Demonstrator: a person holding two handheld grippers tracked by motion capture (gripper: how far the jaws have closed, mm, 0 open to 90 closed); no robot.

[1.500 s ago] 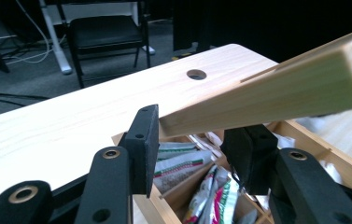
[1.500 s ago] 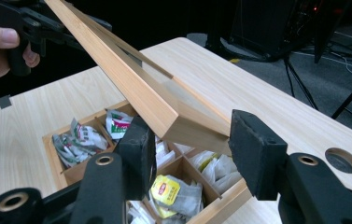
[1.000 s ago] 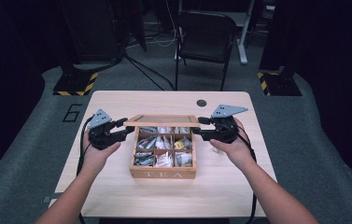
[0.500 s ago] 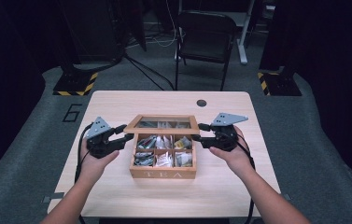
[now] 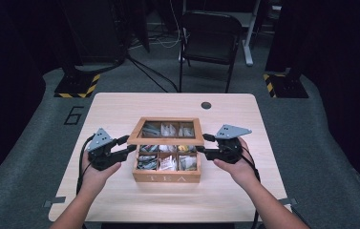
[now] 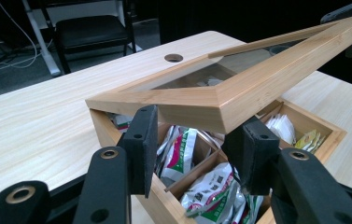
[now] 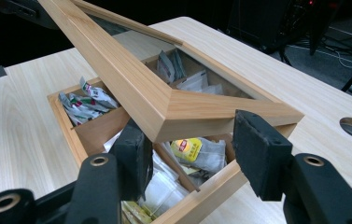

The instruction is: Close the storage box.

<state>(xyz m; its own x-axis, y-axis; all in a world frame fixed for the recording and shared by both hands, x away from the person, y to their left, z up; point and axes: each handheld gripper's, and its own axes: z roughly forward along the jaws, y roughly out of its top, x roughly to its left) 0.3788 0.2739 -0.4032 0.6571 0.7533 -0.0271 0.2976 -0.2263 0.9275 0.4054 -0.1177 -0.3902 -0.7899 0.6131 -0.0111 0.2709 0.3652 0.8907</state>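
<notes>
A wooden tea box (image 5: 168,177) marked TEA stands mid-table, its compartments full of tea bags (image 5: 167,162). Its glass-paned hinged lid (image 5: 165,141) hangs tilted a little above the box. My left gripper (image 5: 125,145) is shut on the lid's front left corner; in the left gripper view the lid (image 6: 201,100) sits wedged between the pads (image 6: 143,144) of that gripper (image 6: 192,149). My right gripper (image 5: 205,144) is at the front right corner. In the right gripper view the lid (image 7: 197,112) lies over the jaws of the gripper (image 7: 187,154), which stand open around it.
The light wooden table (image 5: 120,109) has a round cable hole (image 5: 206,105) behind the box. A black chair (image 5: 211,38) stands beyond the far edge, and yellow-black striped bases (image 5: 77,88) sit on the grey floor. Bare tabletop lies on all sides of the box.
The lid has come down from nearly upright to a low tilt over the box. Both grippers have sunk and drawn toward the near edge with its front corners.
</notes>
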